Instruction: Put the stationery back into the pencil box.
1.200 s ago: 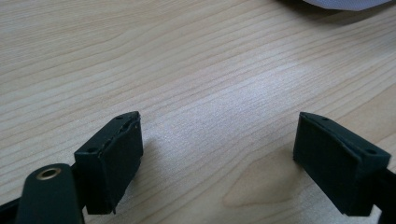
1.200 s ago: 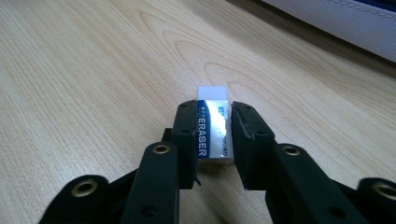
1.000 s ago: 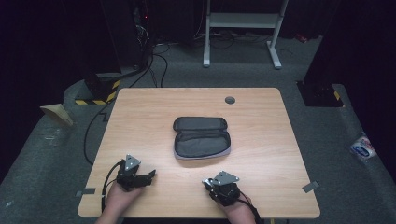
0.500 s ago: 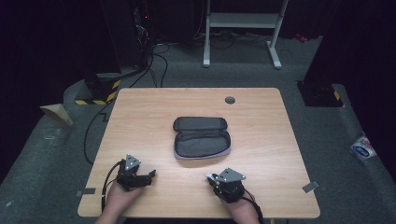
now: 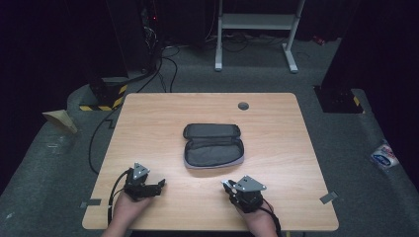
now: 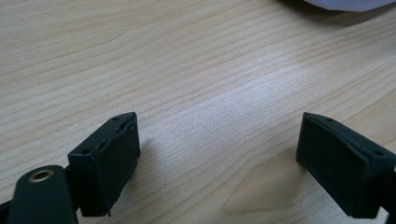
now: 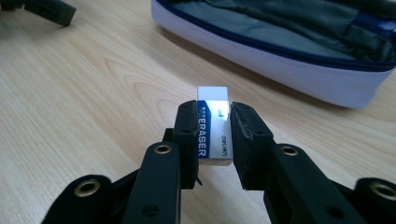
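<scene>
A white eraser with a blue sleeve is clamped between the two black jaws of my right gripper, just above the wooden table. Beyond it lies an open pencil case with a grey lining, a blue zip and a pale outer wall. In the high view the case lies at the middle of the table, and my right gripper is at the front edge, below the case. My left gripper rests at the front left. Its jaws stand wide apart over bare wood.
A small round grommet sits near the table's far edge. Cables and a black box with yellow stripes lie on the floor at the back left. A white frame stands behind the table. Tape marks stick out at the front corners.
My right gripper has shifted slightly to the right along the front edge with the eraser in it. The left gripper and the case have stayed put.
</scene>
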{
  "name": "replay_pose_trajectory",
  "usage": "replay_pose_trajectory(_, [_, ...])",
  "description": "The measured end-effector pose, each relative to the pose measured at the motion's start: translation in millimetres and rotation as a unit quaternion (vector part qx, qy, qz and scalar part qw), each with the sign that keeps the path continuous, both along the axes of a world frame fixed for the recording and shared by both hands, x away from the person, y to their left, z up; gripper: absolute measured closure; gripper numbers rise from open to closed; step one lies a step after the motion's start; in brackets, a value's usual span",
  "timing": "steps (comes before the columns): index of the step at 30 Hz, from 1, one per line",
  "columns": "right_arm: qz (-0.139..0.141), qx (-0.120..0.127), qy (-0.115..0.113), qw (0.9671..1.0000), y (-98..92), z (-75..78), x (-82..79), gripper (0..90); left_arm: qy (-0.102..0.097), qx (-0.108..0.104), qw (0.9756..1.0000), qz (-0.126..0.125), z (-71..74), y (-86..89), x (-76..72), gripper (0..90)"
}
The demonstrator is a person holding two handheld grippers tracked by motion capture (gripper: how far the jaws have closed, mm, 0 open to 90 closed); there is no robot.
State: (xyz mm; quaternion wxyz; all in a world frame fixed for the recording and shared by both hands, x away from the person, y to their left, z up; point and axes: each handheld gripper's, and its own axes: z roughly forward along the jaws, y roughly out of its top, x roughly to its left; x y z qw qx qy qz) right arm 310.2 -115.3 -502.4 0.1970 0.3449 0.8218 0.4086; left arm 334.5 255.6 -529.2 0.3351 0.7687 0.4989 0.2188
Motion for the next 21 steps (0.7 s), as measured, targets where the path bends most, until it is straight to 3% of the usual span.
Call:
replay_pose_trajectory(10, [-0.020,0.016,-0.014,0.9996,-11.6,9.0,7.5,72.2,0.001,0.001,1.0000,-0.004,0.1,0.3,0.5,13.3])
replay_pose_trajectory(21, [-0.038,0.030,-0.046,0.9978,-14.1,24.2,12.2,72.4,-0.002,0.001,1.0000,-0.006,-0.1,1.1,-1.5,13.9])
